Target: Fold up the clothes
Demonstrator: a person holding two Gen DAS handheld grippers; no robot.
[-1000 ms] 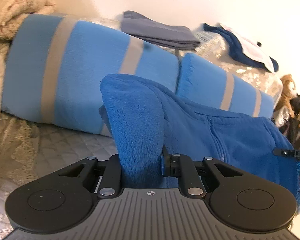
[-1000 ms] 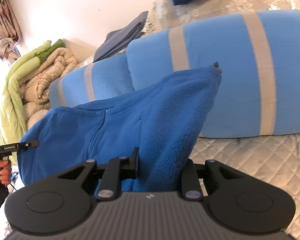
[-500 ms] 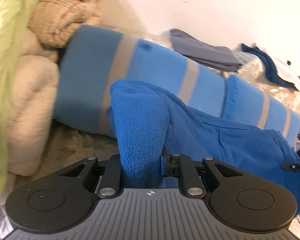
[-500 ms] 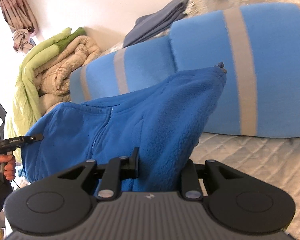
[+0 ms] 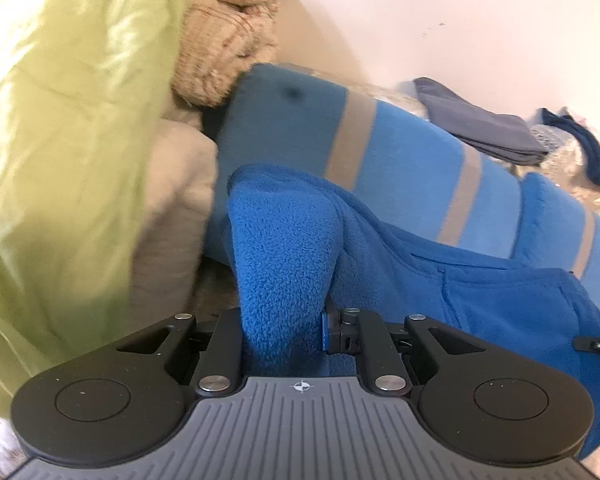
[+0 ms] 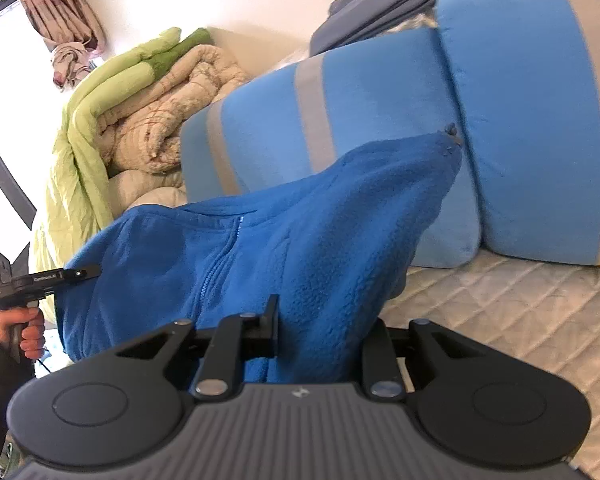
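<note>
Your left gripper (image 5: 283, 334) is clamped on one bunched end of the blue fleece jacket (image 5: 480, 280), the thick fabric rising straight up from between its jaws, and your right gripper (image 6: 324, 336) is clamped on the opposite end, so the jacket hangs stretched between the two in the air in front of the bed. In the right wrist view the zipper (image 6: 216, 268) runs down the middle of the fleece, and at the far left edge your left hand (image 6: 18, 330) shows wrapped around the other tool's handle. Behind the jacket two blue pillows with grey stripes (image 6: 340, 128) lie side by side on the quilted cream bedspread (image 6: 508, 308). To their left a pile of bedding is stacked: a light green comforter (image 5: 60, 120) draped over a beige quilt (image 6: 168, 112). A folded grey garment (image 5: 476, 120) rests behind the pillows near the white wall (image 5: 440, 20), and a dark blue garment (image 5: 592, 152) lies further right. Pink curtains (image 6: 60, 12) hang in the top-left corner of the right wrist view.
</note>
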